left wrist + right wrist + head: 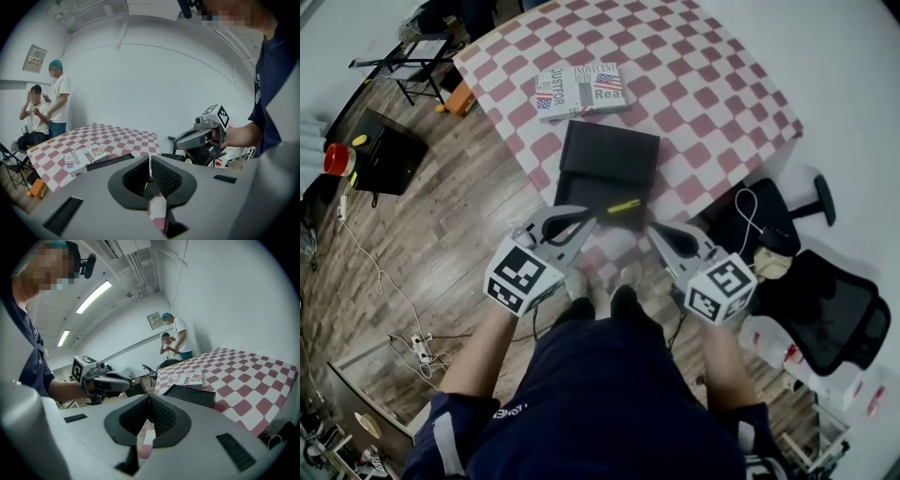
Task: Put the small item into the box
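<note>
The left gripper (592, 217) is held low in front of the person's body, with the forearm reaching forward and the jaws pointing a little to the right, toward the near edge of the table. Its jaws are clenched on one end of a thin yellow stick (624, 205). The stick reaches out past the tips and lies over the near rim of the black box (611, 150) just ahead (whether it touches the box, I cannot tell). Beyond the box, farther from both grippers, a book (581, 89) lies on the checked cloth (712, 94). The right gripper (656, 232) is held at about the same height, just beside the left one and pointing a little to the left. Its tips are near the free end of the stick but apart from it, and its jaws are pressed together on nothing. The left gripper view gives only a yellow sliver between the pads, while the head view shows the whole stick. Both gripper views show two people (180, 336) past the far end of the table, whom I cannot make out in the head view.
</note>
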{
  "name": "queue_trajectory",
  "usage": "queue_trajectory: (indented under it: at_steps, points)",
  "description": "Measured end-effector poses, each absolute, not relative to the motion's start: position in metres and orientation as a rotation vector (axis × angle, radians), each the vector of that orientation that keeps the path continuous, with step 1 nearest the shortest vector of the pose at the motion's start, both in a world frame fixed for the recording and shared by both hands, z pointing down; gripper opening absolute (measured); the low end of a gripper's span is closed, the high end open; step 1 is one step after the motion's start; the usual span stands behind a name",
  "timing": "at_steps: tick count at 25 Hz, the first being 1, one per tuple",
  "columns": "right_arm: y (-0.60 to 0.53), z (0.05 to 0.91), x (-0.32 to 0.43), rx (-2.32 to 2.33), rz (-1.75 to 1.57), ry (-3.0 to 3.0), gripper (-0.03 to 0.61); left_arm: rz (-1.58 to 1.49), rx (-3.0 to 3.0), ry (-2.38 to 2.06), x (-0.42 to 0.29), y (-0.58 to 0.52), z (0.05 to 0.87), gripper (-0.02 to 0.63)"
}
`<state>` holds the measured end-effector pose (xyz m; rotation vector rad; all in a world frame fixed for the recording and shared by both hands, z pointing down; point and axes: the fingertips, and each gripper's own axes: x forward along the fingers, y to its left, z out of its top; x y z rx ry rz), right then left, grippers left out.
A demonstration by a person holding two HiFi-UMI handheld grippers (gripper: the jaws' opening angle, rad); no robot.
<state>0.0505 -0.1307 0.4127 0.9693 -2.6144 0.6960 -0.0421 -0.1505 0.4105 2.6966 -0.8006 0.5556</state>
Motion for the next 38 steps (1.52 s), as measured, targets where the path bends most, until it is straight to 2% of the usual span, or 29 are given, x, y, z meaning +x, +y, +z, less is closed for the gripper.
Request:
queue_trajectory:
  at_steps: [38]
  points:
    - [-0.104,0.403,0.011,0.915,0.527,-2.587,0.017,0.486,2.680,-0.784,-0.062,-0.121,0.409,0.038]
